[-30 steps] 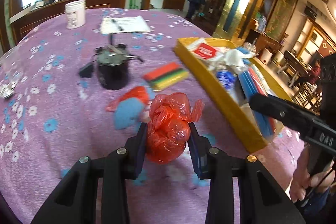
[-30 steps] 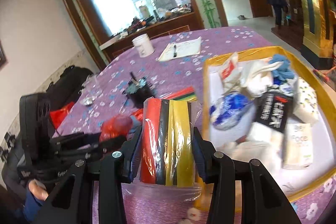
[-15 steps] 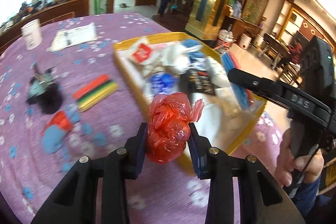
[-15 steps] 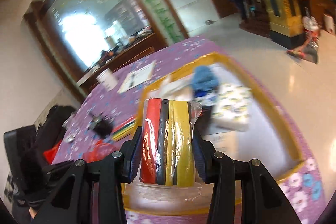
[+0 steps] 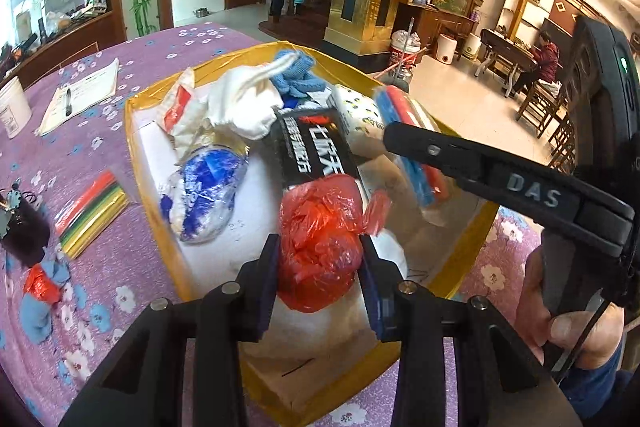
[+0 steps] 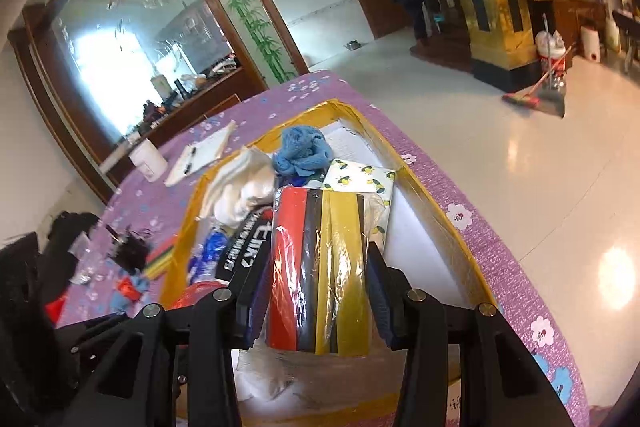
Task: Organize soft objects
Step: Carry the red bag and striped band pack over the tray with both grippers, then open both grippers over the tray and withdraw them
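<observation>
My left gripper [image 5: 318, 277] is shut on a crumpled red plastic bag [image 5: 320, 239] and holds it above the near end of the yellow-rimmed box [image 5: 138, 155]. My right gripper [image 6: 316, 291] is shut on a clear pack of red, black and yellow strips [image 6: 318, 267] and holds it over the same box [image 6: 440, 219]. The box holds a white cloth [image 5: 240, 103], a blue knit item [image 5: 296, 75], a blue-and-white bag [image 5: 204, 191] and a black packet [image 5: 312, 151]. The right gripper's finger [image 5: 500, 175] crosses the left wrist view.
On the purple flowered tablecloth [image 5: 100, 131] left of the box lie a second striped pack [image 5: 90, 211], a blue and red soft item [image 5: 40, 291], a black object [image 5: 20, 231], a notepad with pen [image 5: 80, 95] and a white cup [image 5: 12, 111].
Both grippers have moved right from the tablecloth to above the box, each still holding its item. The red bag now hangs over the box's near end.
</observation>
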